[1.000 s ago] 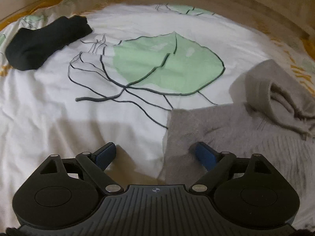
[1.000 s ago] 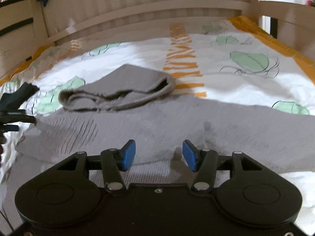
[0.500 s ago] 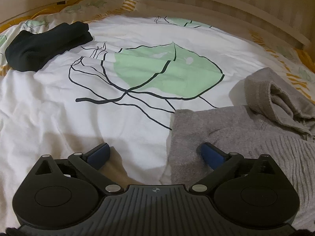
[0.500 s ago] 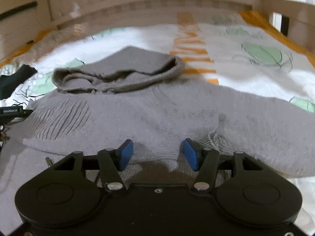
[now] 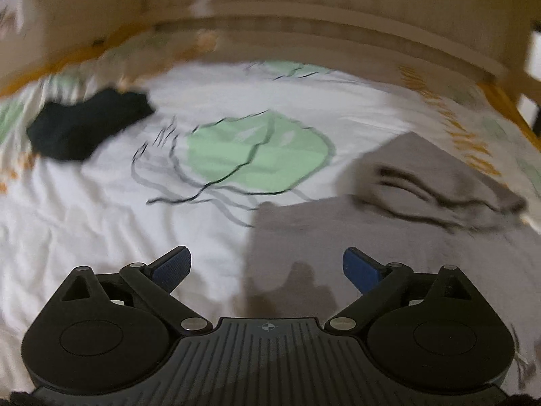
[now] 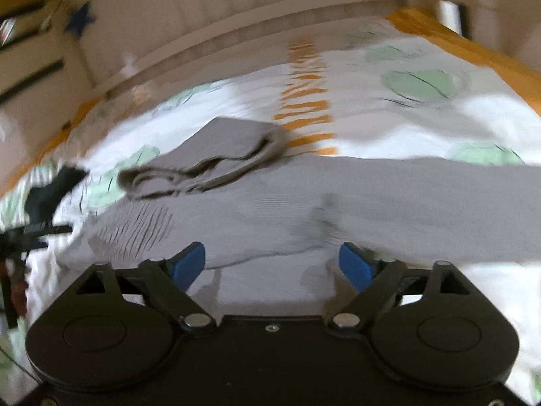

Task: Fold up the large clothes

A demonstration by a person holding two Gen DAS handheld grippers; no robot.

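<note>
Over on the far left a dark garment (image 5: 84, 128) is lying bunched on the leaf-print bedspread (image 5: 101, 237), well apart from the action, and whether it is folded I cannot tell. Moving in, the left gripper (image 5: 267, 267) is hanging above the spread with its jaws standing wide, nothing between them, right over the near left edge of the grey hooded sweater (image 5: 389, 247). Across to the right, the sweater (image 6: 304, 209) is lying spread flat, hood (image 6: 209, 159) flopped at the top and one sleeve (image 6: 456, 203) running out to the right. The right gripper (image 6: 272, 264) is hovering over its near hem, jaws just having swung apart and gripping nothing. So I'm judging the laying-out done, with sleeves and body folds all waiting. Any writing is too blurred to read
</note>
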